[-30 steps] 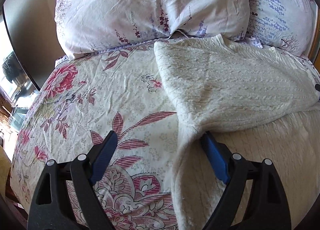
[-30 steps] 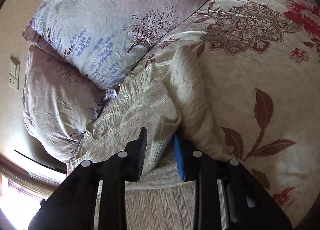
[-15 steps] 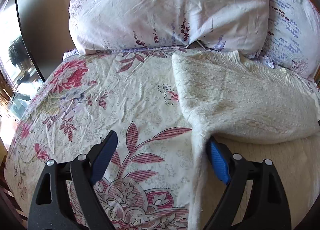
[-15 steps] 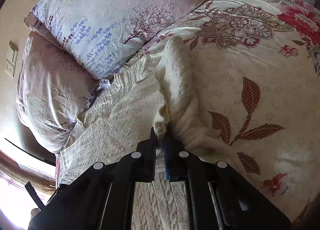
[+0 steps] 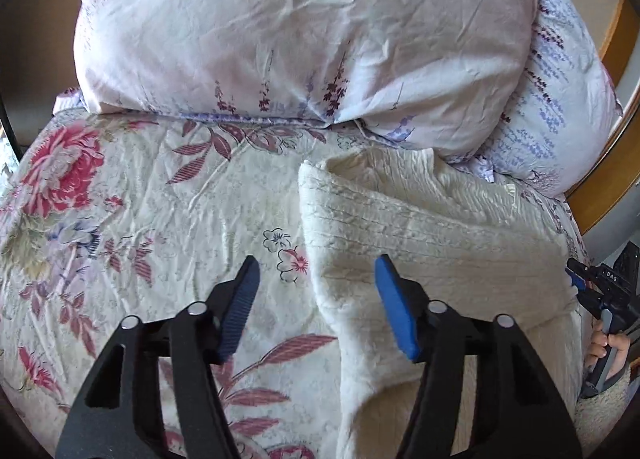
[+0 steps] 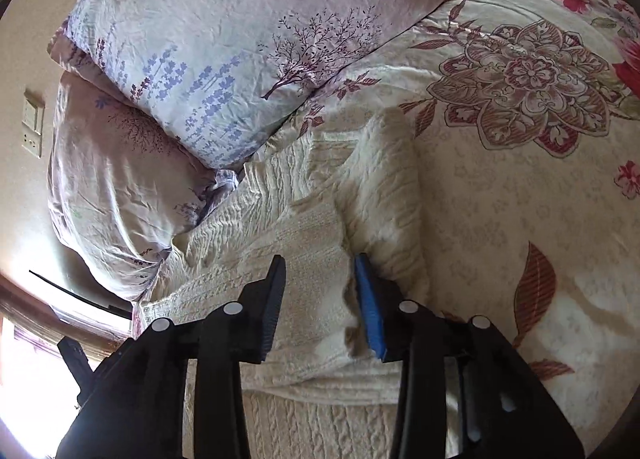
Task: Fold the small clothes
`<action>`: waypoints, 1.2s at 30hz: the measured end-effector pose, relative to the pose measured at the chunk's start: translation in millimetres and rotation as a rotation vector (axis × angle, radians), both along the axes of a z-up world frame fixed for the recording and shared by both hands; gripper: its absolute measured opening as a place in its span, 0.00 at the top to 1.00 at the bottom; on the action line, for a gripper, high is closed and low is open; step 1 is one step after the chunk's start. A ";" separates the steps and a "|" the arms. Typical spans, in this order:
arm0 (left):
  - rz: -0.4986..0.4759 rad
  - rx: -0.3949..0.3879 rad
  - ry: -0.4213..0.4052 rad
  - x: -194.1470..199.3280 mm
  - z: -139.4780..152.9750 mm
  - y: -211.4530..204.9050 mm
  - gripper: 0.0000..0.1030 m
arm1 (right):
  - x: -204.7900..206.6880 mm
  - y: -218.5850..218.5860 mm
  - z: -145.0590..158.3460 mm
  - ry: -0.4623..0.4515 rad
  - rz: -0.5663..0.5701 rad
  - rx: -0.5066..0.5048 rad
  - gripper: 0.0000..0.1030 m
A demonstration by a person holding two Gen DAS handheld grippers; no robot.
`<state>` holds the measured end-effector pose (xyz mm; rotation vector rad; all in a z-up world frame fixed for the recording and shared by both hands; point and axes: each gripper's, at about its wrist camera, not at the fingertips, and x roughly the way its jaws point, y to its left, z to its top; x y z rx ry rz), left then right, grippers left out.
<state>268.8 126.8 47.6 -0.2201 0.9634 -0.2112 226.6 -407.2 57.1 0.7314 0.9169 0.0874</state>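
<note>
A cream cable-knit sweater [image 5: 432, 235] lies on the floral bedspread [image 5: 140, 219], folded over itself just below the pillows. My left gripper [image 5: 316, 283] is open and empty, hovering over the sweater's left folded edge. In the right wrist view the sweater [image 6: 304, 243] fills the middle, with a sleeve [image 6: 392, 187] lying along its right side. My right gripper [image 6: 320, 279] is open, its jaws straddling the folded layer, holding nothing. It also shows at the right edge of the left wrist view [image 5: 600, 291].
Two pale floral pillows [image 5: 304, 31] [image 5: 560, 107] lie against the head of the bed, touching the sweater's far edge. A wooden headboard [image 5: 612, 39] is at the right. A wall socket [image 6: 34, 127] is on the wall at the left.
My right gripper was shut on the sweater's fold half a second ago and has opened, letting it go. My left gripper has moved forward and right over the sweater's edge and narrowed its opening.
</note>
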 end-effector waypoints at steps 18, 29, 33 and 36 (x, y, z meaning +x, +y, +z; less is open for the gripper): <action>0.075 -0.004 -0.097 61.4 -2.2 -14.9 0.93 | 16.3 5.7 11.4 -0.068 -0.026 -0.159 0.97; 0.025 0.111 -0.263 0.5 32.2 -15.4 0.45 | -20.6 14.1 37.1 -0.086 0.026 -0.228 0.89; -0.111 0.043 -0.255 -38.7 29.5 -31.2 0.45 | -23.2 27.1 26.5 -0.066 0.102 -0.200 0.89; -0.159 0.083 -0.206 -46.6 11.9 -50.7 0.45 | -20.3 33.5 16.9 -0.031 0.101 -0.191 0.89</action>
